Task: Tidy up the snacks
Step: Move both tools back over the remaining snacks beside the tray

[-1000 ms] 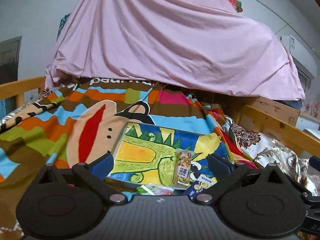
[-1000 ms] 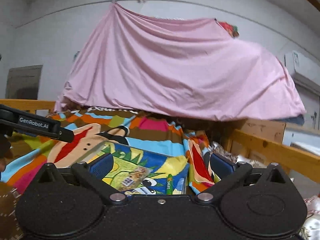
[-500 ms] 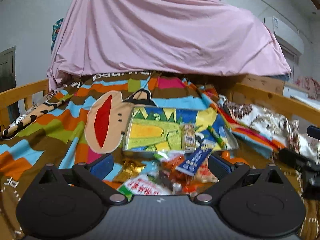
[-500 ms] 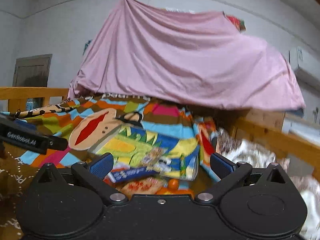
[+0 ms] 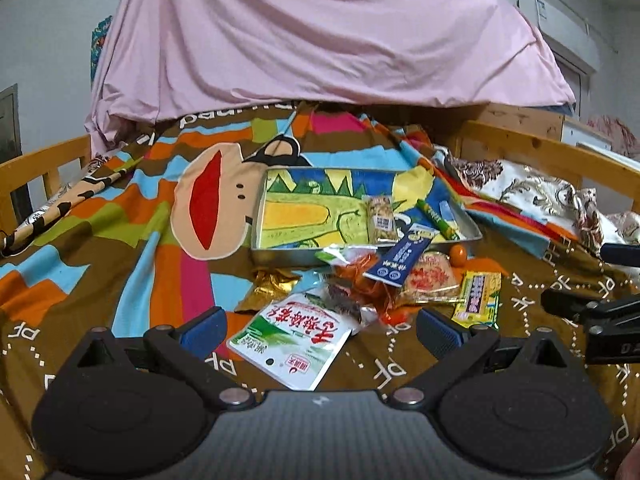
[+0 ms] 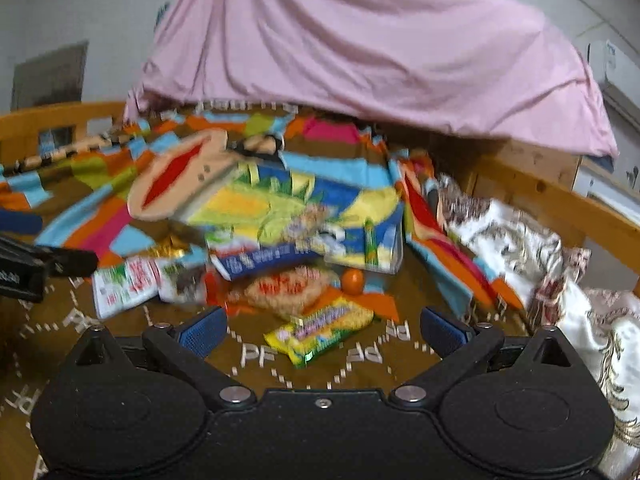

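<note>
Left wrist view: bed with striped monkey blanket (image 5: 120, 216), pink sheet (image 5: 320, 32) at 12 o'clock, snack packets (image 5: 360, 292) heaped beside metal tray (image 5: 472, 230), left tool (image 5: 320, 330) and right tool (image 6: 324, 330) wide open, empty.

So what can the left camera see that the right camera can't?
Only the left camera shows the left claw, open, and the right claw's black body poking in at the edge. It also shows the print on the white and green packet clearly.

Only the right camera shows the right claw, open, with the yellow packet lying between its fingers. This view is blurry.

Both show the painted tray, the pile of snacks in front of it, the small orange ball, the striped blanket and the pink sheet.
</note>
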`<control>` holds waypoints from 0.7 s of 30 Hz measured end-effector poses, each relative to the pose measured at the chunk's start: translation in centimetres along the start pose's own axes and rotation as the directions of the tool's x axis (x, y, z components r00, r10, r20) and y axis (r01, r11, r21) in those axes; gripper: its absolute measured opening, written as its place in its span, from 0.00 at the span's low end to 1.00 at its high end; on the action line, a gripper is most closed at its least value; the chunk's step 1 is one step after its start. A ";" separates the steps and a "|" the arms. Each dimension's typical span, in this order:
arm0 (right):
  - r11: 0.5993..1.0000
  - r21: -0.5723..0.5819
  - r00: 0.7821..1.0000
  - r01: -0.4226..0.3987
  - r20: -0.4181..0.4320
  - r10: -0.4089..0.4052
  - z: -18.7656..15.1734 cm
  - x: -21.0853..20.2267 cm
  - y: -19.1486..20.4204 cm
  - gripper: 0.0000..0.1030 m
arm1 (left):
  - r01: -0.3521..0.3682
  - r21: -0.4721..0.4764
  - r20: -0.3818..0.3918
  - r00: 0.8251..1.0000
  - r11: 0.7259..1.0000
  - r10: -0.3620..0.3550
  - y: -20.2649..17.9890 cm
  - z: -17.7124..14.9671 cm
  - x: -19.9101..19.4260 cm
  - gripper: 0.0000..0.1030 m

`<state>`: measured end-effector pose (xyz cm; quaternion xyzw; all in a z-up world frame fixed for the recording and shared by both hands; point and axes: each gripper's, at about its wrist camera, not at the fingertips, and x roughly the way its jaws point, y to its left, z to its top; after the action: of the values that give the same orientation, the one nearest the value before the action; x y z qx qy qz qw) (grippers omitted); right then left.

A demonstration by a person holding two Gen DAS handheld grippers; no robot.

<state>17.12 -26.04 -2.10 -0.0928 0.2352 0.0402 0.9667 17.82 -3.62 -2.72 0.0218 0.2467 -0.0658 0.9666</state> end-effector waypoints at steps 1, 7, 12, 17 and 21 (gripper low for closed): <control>1.000 0.000 1.000 0.000 -0.014 0.000 -0.1 0.3 0.0 0.99 | 0.002 0.005 -0.005 1.000 1.000 -0.002 0.0 0.0 0.2 0.99; 1.000 -0.006 0.997 -0.014 -0.073 0.014 -0.4 1.5 0.3 0.99 | 0.010 0.052 -0.034 0.999 0.999 -0.009 -0.1 0.2 1.6 1.00; 1.000 -0.006 0.993 -0.028 -0.111 0.027 -0.5 2.4 0.4 0.99 | 0.019 0.111 -0.063 0.998 0.994 -0.012 -0.2 0.1 2.9 0.99; 0.998 -0.022 0.991 -0.060 -0.124 0.057 -0.4 3.3 0.5 0.99 | 0.023 0.129 -0.076 0.997 0.991 -0.014 -0.1 0.7 4.2 0.99; 0.993 -0.105 0.995 -0.053 -0.089 0.044 0.1 4.6 0.9 0.99 | 0.037 0.158 -0.079 0.997 0.987 -0.025 -0.1 1.7 5.3 1.00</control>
<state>21.11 -25.01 -4.28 -0.1405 0.2764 0.0722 0.9480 23.22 -4.51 -3.76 0.0977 0.2779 -0.0997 0.9504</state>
